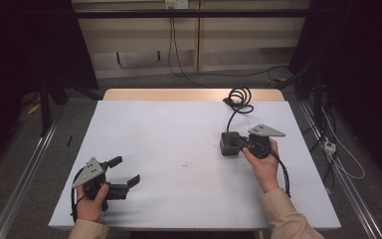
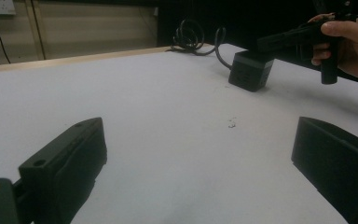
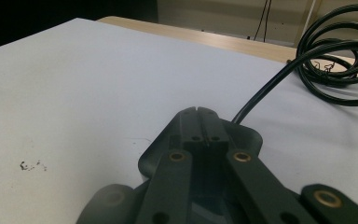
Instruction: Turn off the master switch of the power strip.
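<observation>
The right gripper (image 1: 233,141), jaws shut together and empty, rests atop the black boxy plastic power adapter (image 1: 228,144) at the white table's (image 1: 179,149) three o'clock. The left gripper (image 1: 125,173) waits open at seven o'clock. Judged best: press straight down, avoiding the coiled black cable (image 1: 239,99).

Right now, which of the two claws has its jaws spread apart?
The left claw: its jaws stand wide apart over bare table. The right claw is closed above the black box.
</observation>
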